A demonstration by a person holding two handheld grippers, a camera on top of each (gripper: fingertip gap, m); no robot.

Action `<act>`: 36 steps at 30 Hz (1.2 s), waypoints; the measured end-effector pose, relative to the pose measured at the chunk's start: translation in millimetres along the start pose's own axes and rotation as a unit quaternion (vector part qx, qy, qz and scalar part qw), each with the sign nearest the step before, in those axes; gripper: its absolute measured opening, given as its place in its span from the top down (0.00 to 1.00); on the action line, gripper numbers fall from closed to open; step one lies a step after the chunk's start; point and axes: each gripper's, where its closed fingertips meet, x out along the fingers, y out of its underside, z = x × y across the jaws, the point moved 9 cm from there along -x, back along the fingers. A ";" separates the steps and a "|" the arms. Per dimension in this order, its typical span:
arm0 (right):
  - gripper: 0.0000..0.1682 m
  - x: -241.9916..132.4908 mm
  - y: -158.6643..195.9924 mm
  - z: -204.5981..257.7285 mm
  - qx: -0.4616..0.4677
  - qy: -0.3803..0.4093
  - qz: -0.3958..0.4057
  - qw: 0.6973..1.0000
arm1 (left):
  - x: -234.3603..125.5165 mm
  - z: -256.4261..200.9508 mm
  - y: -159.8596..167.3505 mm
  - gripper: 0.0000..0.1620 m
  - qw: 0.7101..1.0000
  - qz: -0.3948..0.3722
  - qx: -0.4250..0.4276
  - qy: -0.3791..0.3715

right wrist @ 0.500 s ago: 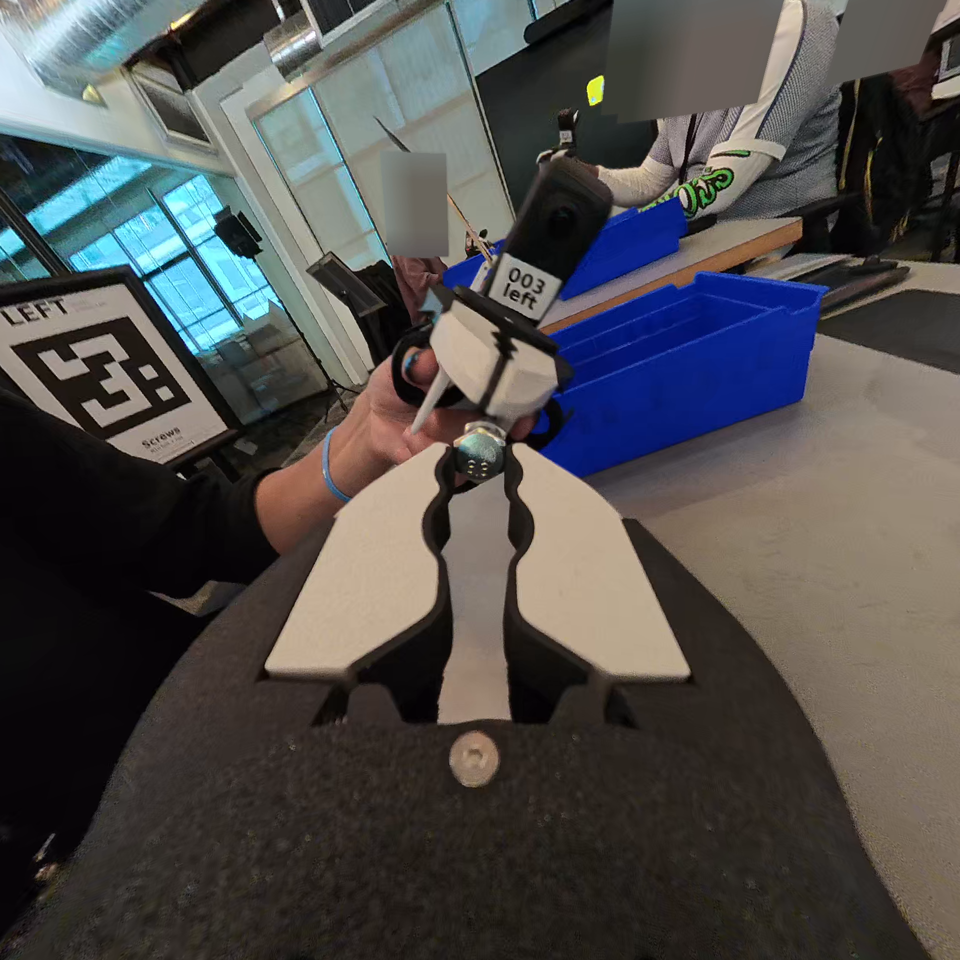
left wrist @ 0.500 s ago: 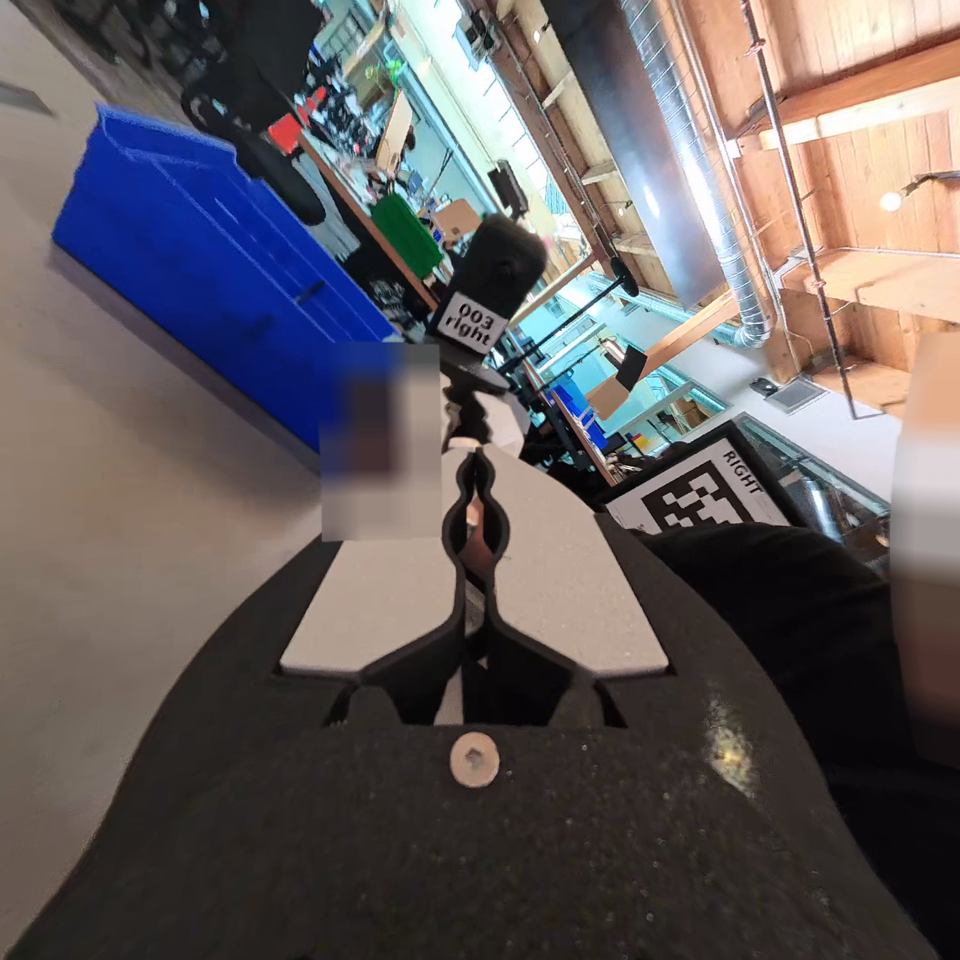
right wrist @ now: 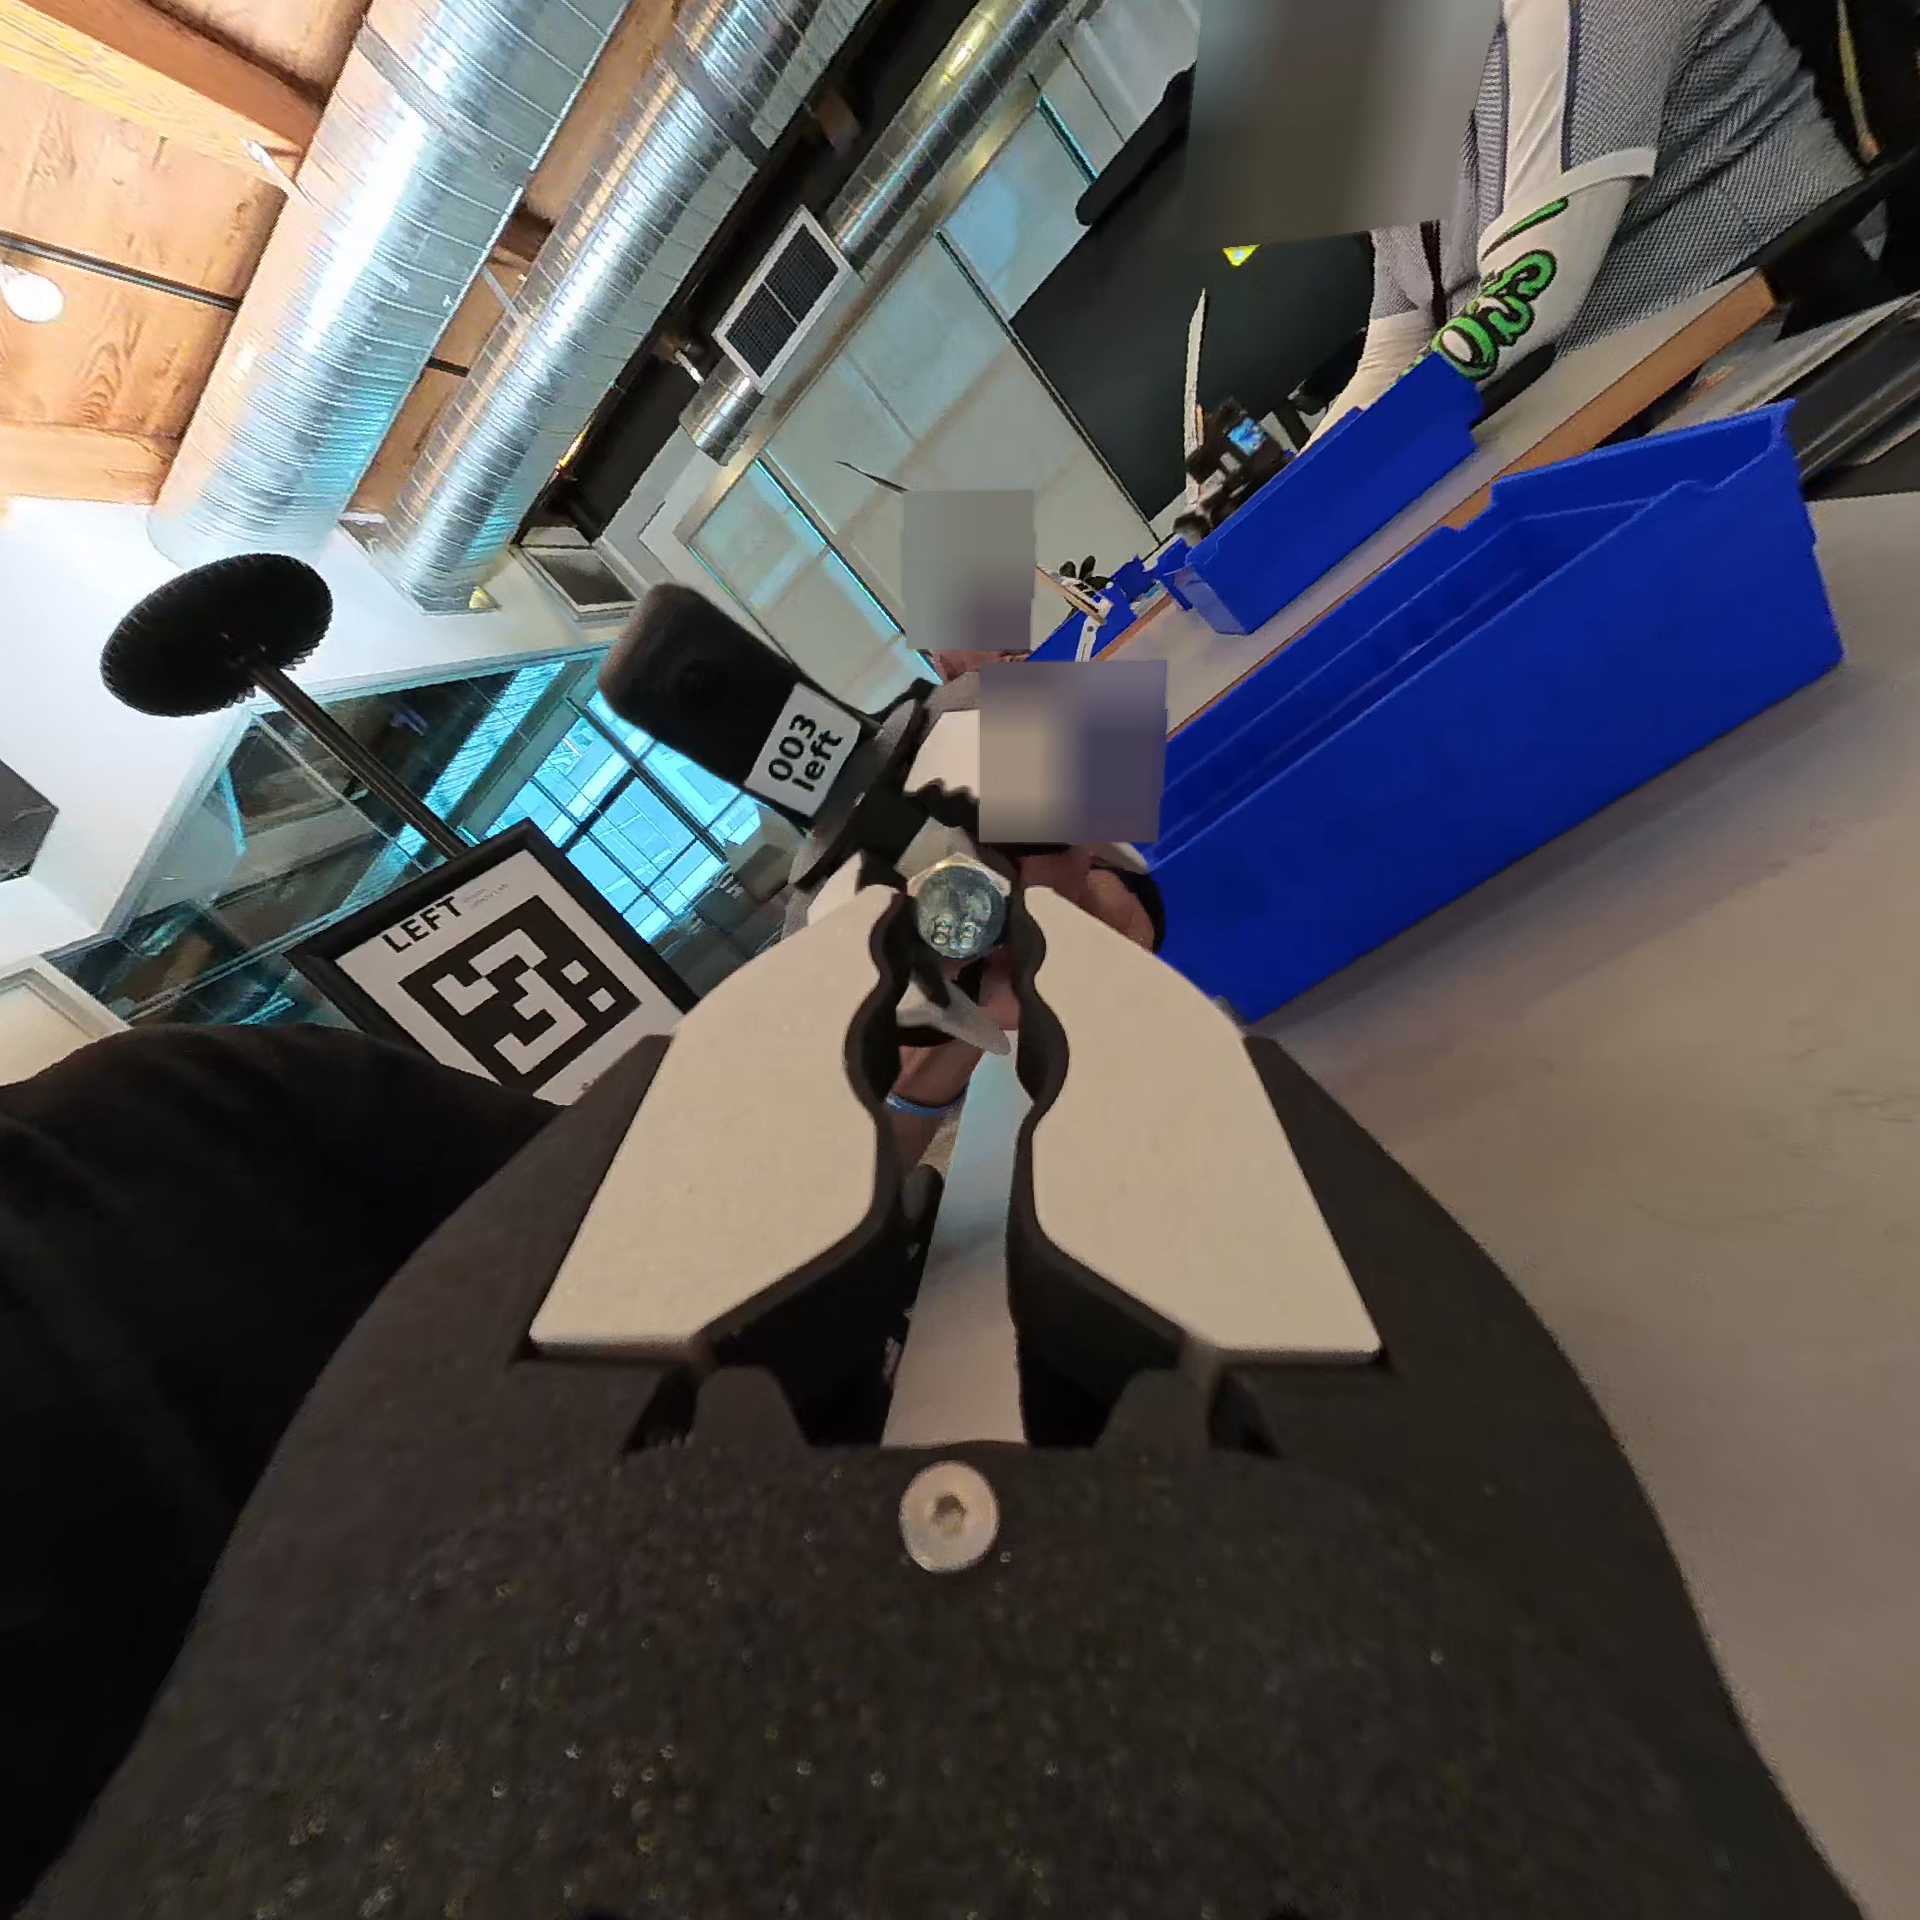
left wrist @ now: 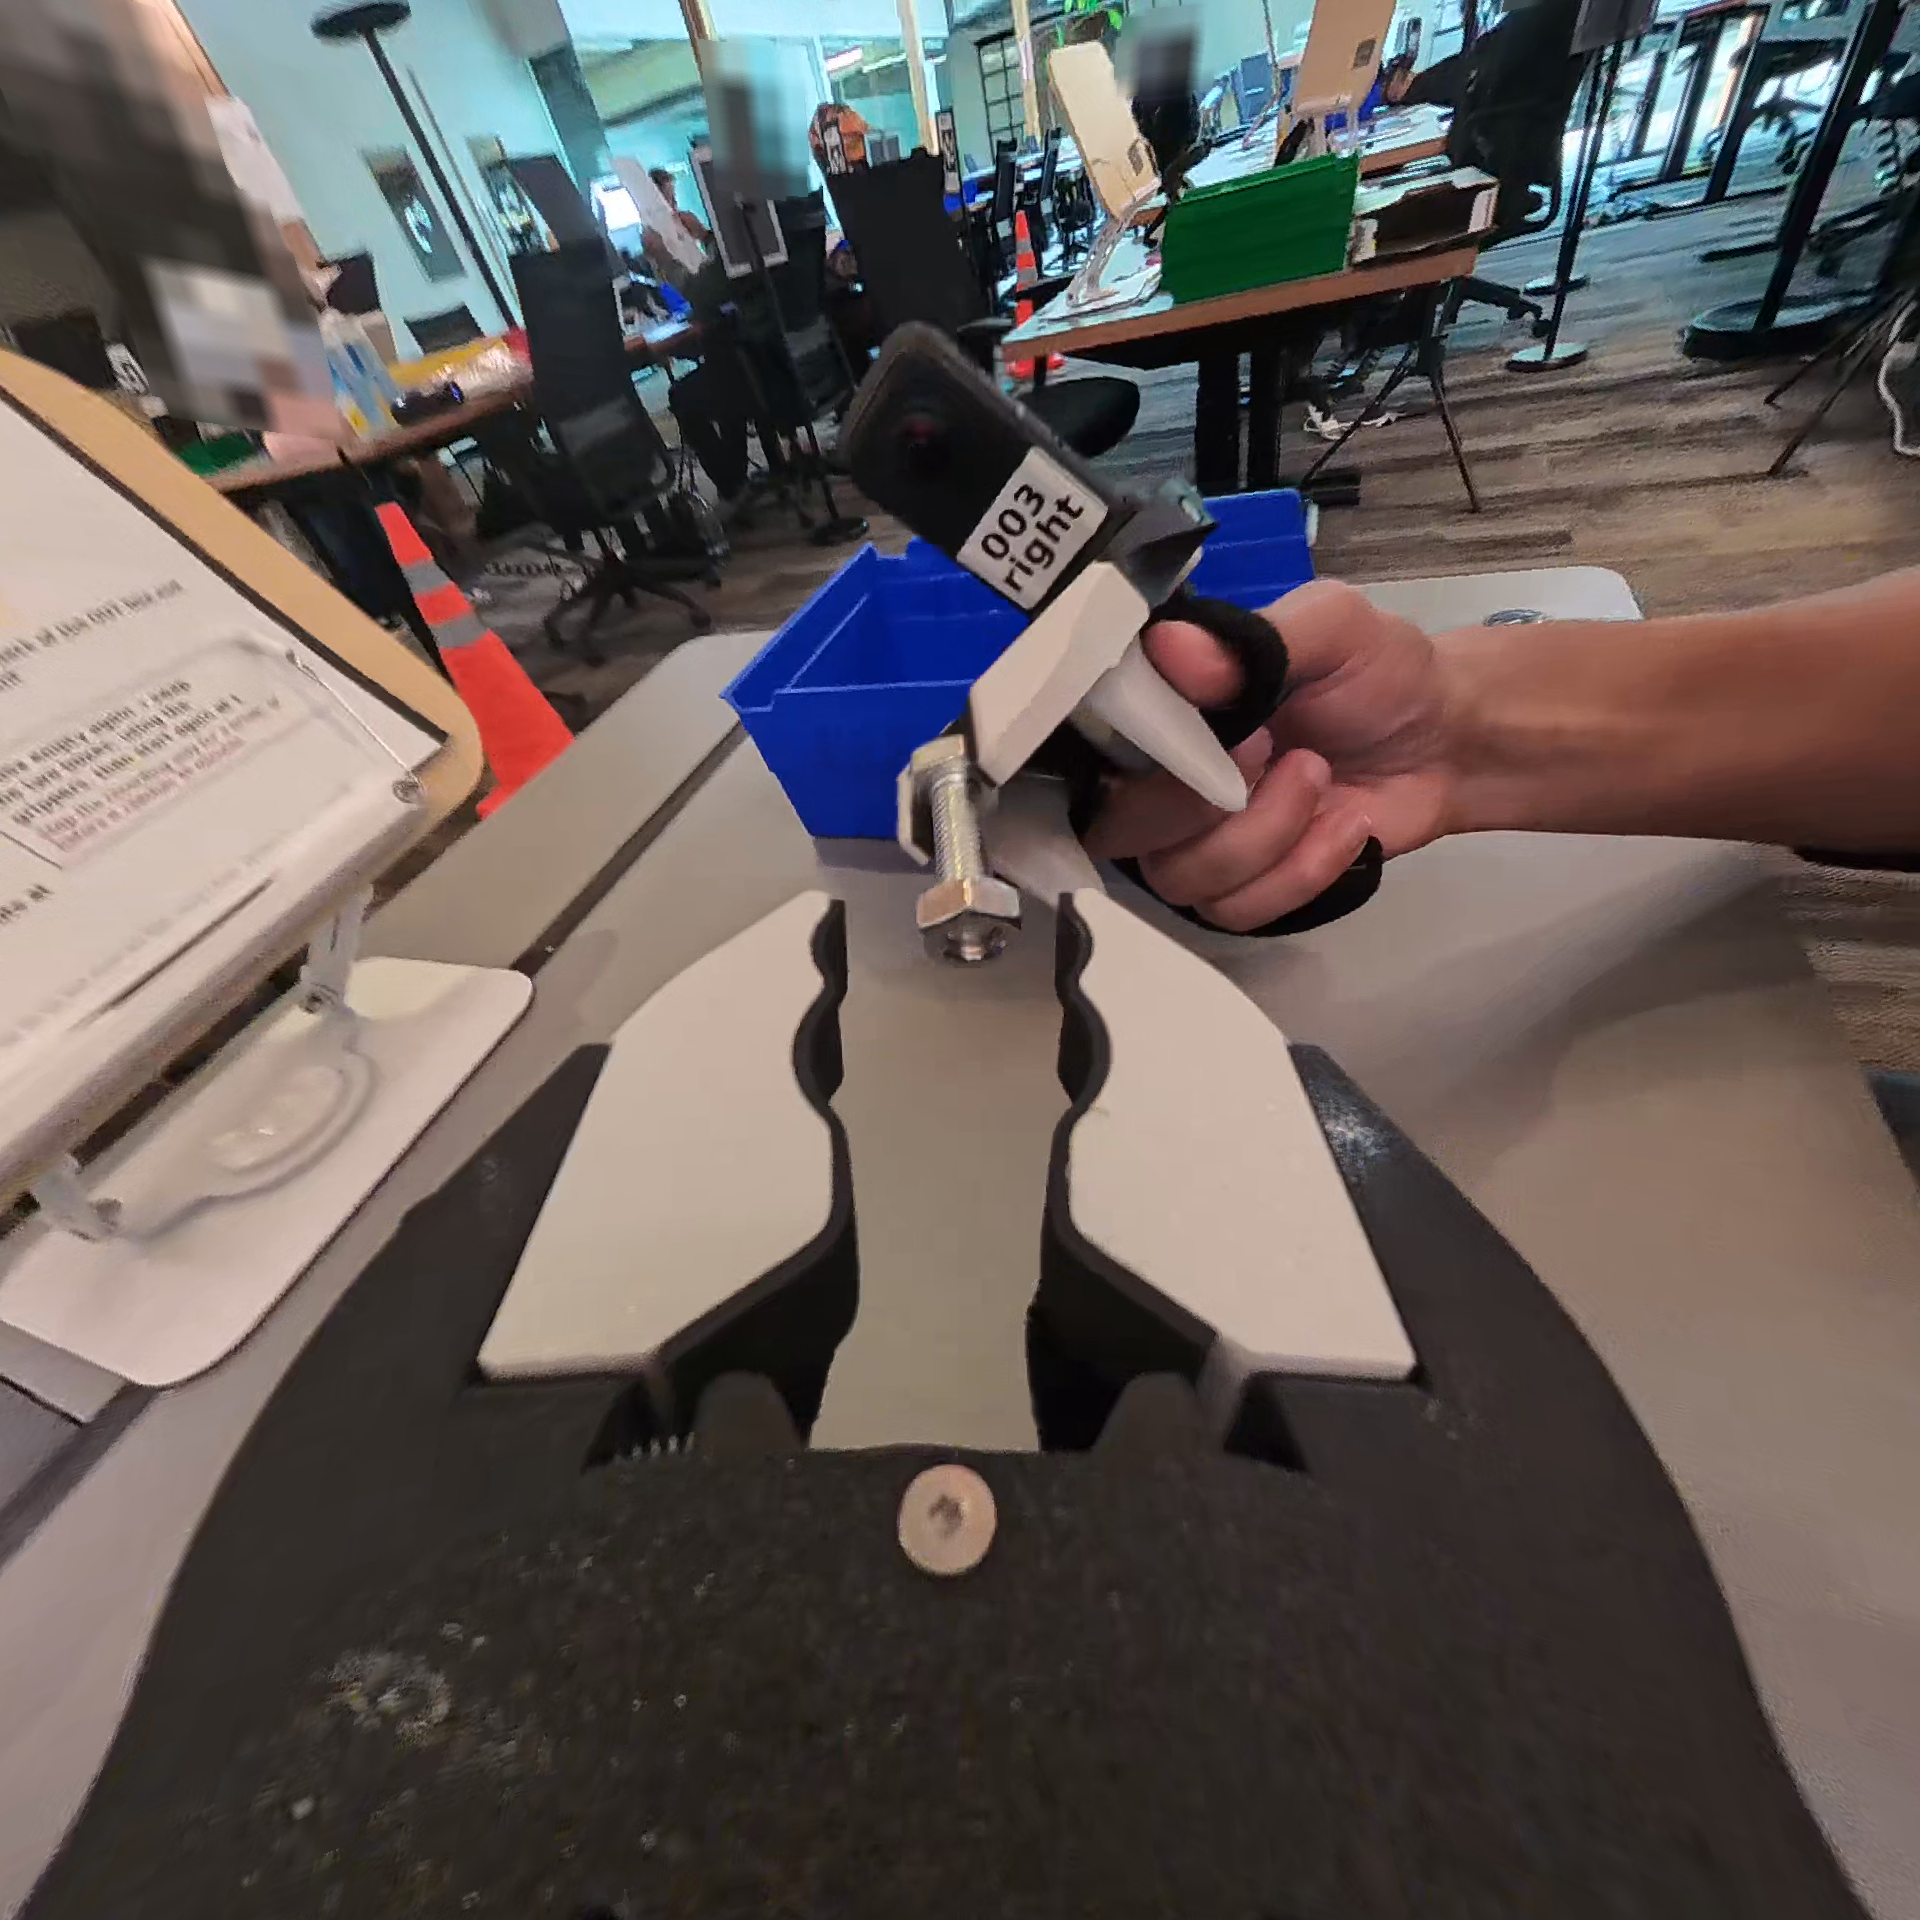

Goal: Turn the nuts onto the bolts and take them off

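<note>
A silver bolt (left wrist: 951,821) with a hex nut (left wrist: 966,906) near its threaded end hangs from my right gripper (left wrist: 982,795), which a hand holds above the grey table (left wrist: 1558,1039). In the right wrist view my right gripper (right wrist: 956,930) is shut on the bolt's head (right wrist: 958,920). My left gripper (left wrist: 951,940) is open, its white fingers (left wrist: 727,1091) spread to either side of the nut, not touching it. The left gripper also shows in the right wrist view (right wrist: 914,821), just beyond the bolt.
A blue bin (left wrist: 862,717) stands on the table behind the bolt and shows in the right wrist view (right wrist: 1455,748). A sign on a white stand (left wrist: 208,727) is at the left. A black-and-white marker board (right wrist: 499,987) stands nearby. A person sits at another table (right wrist: 1538,260). The grippers are tip to tip, or close to it.
My left gripper was shut around the bolt's end and rolled sideways; now it is open and level. My right gripper has rolled, still holding the bolt head.
</note>
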 end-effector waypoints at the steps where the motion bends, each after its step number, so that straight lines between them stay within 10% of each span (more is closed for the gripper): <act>1: 0.90 0.2 0.5 -0.7 0.005 -0.003 -0.001 1.000 | -1.0 -0.8 -1.0 0.80 1.000 -0.002 0.010 -0.004; 22: 0.90 -0.1 2.4 -5.7 0.055 -0.029 -0.014 0.998 | 0.9 -14.3 -3.3 0.88 0.988 0.045 0.139 -0.054; 29: 0.90 -6.2 -1.0 4.2 -0.022 -0.015 0.023 0.999 | 3.6 -0.6 -5.7 0.89 0.992 0.027 -0.100 0.077; 36: 0.89 -6.2 2.1 23.1 -0.157 0.015 0.083 0.984 | 7.1 19.4 -5.3 0.89 0.881 0.003 -0.386 0.275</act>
